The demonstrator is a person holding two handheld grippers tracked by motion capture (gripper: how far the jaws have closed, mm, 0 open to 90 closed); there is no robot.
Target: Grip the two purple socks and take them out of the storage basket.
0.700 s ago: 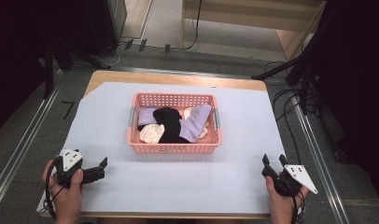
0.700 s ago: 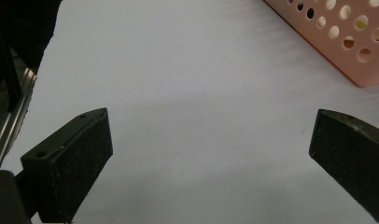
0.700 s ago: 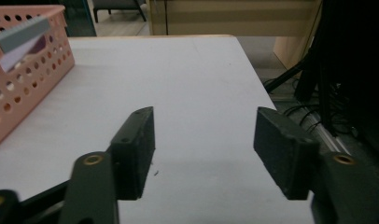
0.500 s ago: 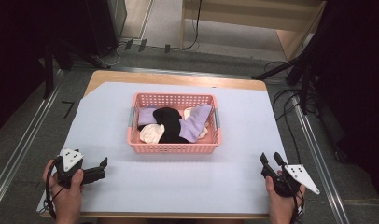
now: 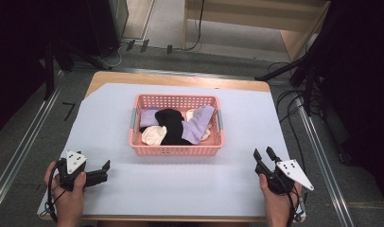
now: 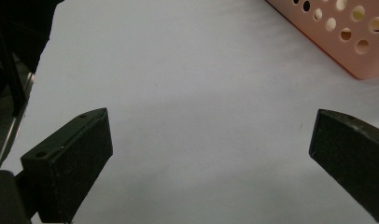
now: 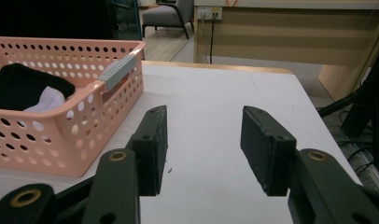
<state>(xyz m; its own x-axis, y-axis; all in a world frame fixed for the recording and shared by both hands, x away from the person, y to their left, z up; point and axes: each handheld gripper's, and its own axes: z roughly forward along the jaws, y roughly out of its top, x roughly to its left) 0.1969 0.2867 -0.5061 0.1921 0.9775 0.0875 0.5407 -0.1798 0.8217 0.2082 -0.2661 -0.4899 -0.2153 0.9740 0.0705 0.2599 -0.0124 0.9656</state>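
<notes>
A pink perforated basket (image 5: 175, 147) sits mid-table on the white sheet. Inside lie a black sock (image 5: 171, 124), purple socks (image 5: 199, 124) and a cream sock (image 5: 154, 135). My left gripper (image 5: 105, 168) rests near the front left corner, held by a hand and pointing right. Its jaws (image 6: 211, 140) stand wide apart over bare sheet, with the basket's corner (image 6: 346, 37) ahead of them at the upper right. At the front right my right gripper (image 5: 261, 154) points toward the far side, open (image 7: 204, 135) with nothing between its pads. The basket (image 7: 61, 121) is to its left.
The white sheet (image 5: 190, 189) covers most of the wooden table (image 5: 180, 79). Metal rails (image 5: 20, 151) run along both sides on the floor. Cables (image 5: 294, 101) lie to the right, and a wooden cabinet (image 5: 256, 23) stands beyond the far edge.
The right gripper has edged slightly forward and to the left. The left gripper and the basket have stayed put.
</notes>
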